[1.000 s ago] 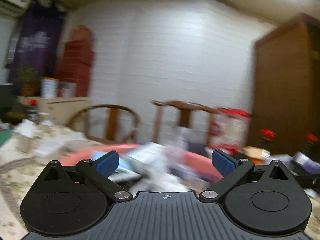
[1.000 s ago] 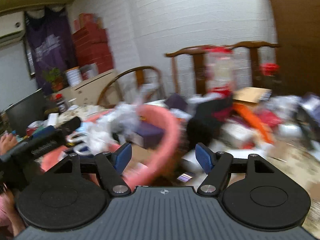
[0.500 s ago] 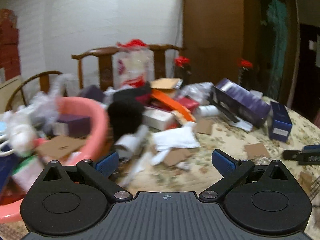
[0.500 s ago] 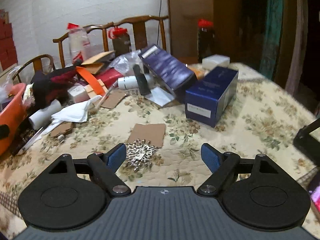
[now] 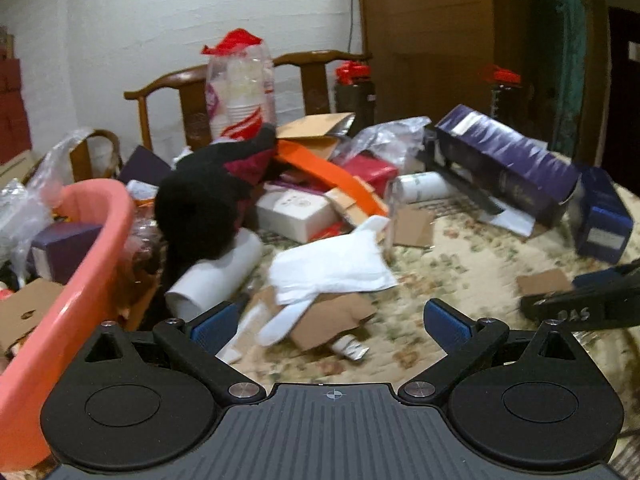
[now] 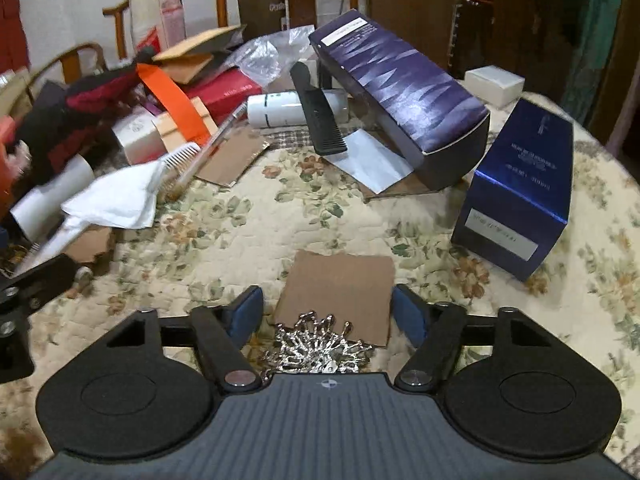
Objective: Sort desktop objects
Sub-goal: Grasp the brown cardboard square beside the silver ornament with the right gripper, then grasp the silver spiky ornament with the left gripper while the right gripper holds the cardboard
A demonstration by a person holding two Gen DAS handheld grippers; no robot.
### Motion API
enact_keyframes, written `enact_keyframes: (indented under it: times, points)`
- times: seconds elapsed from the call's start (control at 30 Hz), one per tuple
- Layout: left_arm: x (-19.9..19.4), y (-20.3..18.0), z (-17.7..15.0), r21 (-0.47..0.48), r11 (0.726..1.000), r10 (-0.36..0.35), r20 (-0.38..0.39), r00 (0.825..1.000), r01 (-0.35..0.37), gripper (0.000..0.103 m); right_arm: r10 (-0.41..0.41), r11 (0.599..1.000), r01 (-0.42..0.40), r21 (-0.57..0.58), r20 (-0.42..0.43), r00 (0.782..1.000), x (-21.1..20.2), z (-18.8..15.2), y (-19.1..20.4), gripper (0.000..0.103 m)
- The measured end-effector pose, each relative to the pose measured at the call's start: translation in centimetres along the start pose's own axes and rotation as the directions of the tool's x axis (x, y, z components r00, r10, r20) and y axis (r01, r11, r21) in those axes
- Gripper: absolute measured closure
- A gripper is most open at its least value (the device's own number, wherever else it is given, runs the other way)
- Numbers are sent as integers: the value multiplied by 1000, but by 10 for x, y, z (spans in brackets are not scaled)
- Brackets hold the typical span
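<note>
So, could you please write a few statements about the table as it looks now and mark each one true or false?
1. The right gripper is open, its fingers either side of a silver ornament. True.
2. The black comb lies flat on the tablecloth. False: it leans against the white bottle.
3. The left gripper holds the white cloth. False: it is open and holds nothing.
4. A pink basin sits at the left. True.

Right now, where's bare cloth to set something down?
Bare tablecloth lies between the white cloth, cardboard square and blue box. Also right of the blue box. Crowded: the back-left pile around the orange strip, and the pink basin.
</note>
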State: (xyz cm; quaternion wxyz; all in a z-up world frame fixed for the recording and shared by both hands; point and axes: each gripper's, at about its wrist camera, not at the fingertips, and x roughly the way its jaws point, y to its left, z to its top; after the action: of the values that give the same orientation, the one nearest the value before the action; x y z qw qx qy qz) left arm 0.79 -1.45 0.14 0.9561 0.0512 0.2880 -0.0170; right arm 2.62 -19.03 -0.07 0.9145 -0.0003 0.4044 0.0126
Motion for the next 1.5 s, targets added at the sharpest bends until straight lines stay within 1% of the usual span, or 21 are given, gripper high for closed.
enact_keyframes:
  times: [0.07, 0.17, 0.2, 0.27, 0.37, 0.5, 0.6, 0.67, 0.73, 0.8, 0.87, 0.93, 1.07, 1.13, 1.2, 1.27, 1.3, 1.33, 1.37, 1.47, 1.5]
  points:
    - [-2, 5, -1, -23, 1000, 15, -3, 1000, -15, 0, -4, 1000, 4, 5, -3, 1000, -4, -2, 2, 35]
    - [-3, 9, 0, -64, 997, -44, -13, 999, 43, 0, 18, 1000, -18, 15, -1, 1000, -10, -5, -2, 36]
    - [-3, 9, -1, -71, 996, -55, -17, 998, 54, 0, 42, 999, -42, 34, 3, 999, -14, -5, -7, 36]
    - [-4, 5, -2, -68, 995, -75, -18, 997, 73, 0, 117, 989, -119, 93, 27, 993, -27, -7, -22, 36]
    - [-4, -16, -4, -22, 994, -111, -35, 993, 110, 0, 161, 975, -170, 145, 72, 984, -45, -15, -45, 36]
    - [1, -58, -7, 66, 989, -131, -70, 989, 135, 0, 179, 965, -197, 175, 113, 977, -54, -26, -69, 36]
    - [2, -85, -8, 119, 983, -130, -62, 990, 136, 0, 269, 927, -300, 226, 160, 950, -56, -28, -89, 36]
    - [2, -99, -8, 149, 981, -118, -49, 992, 124, 0, 288, 910, -333, 248, 200, 937, -59, -26, -100, 36]
    - [5, -113, -7, 188, 978, -88, -32, 996, 93, 0, 300, 897, -354, 266, 225, 927, -59, -23, -109, 36]
    - [8, -123, -8, 232, 970, -70, -15, 997, 72, 0, 272, 898, -339, 281, 251, 929, -60, -23, -117, 36]
    - [11, -131, -8, 267, 961, -70, -14, 997, 71, 0, 211, 913, -290, 288, 276, 938, -60, -26, -121, 36]
    - [14, -137, -6, 284, 956, -73, -18, 997, 75, 0, 174, 918, -255, 302, 271, 947, -58, -28, -124, 35]
    - [22, -150, -3, 323, 943, -76, -30, 997, 81, 0, 166, 919, -246, 309, 263, 950, -56, -31, -128, 35]
    - [23, -157, -2, 369, 924, -90, -34, 995, 96, 0, 179, 919, -256, 299, 262, 948, -56, -32, -128, 35]
    - [21, -158, -2, 400, 912, -97, -17, 995, 96, 0, 188, 921, -263, 288, 263, 946, -57, -33, -126, 35]
    - [19, -156, -1, 419, 900, -129, -12, 992, 122, 0, 189, 925, -261, 275, 260, 947, -58, -35, -123, 35]
    - [21, -155, 0, 432, 889, -148, -38, 988, 150, 0, 191, 926, -261, 273, 259, 947, -58, -35, -122, 35]
    - [25, -155, 0, 440, 879, -173, -68, 983, 185, 2, 195, 925, -264, 271, 257, 947, -58, -35, -122, 35]
    - [26, -154, 0, 438, 872, -205, -79, 976, 219, 1, 204, 924, -272, 269, 255, 945, -58, -35, -122, 35]
    - [29, -153, 4, 446, 858, -239, -91, 967, 254, 0, 216, 922, -283, 263, 256, 942, -59, -36, -121, 35]
    - [29, -152, 5, 450, 847, -269, -99, 958, 284, 0, 216, 922, -283, 263, 257, 942, -60, -36, -121, 35]
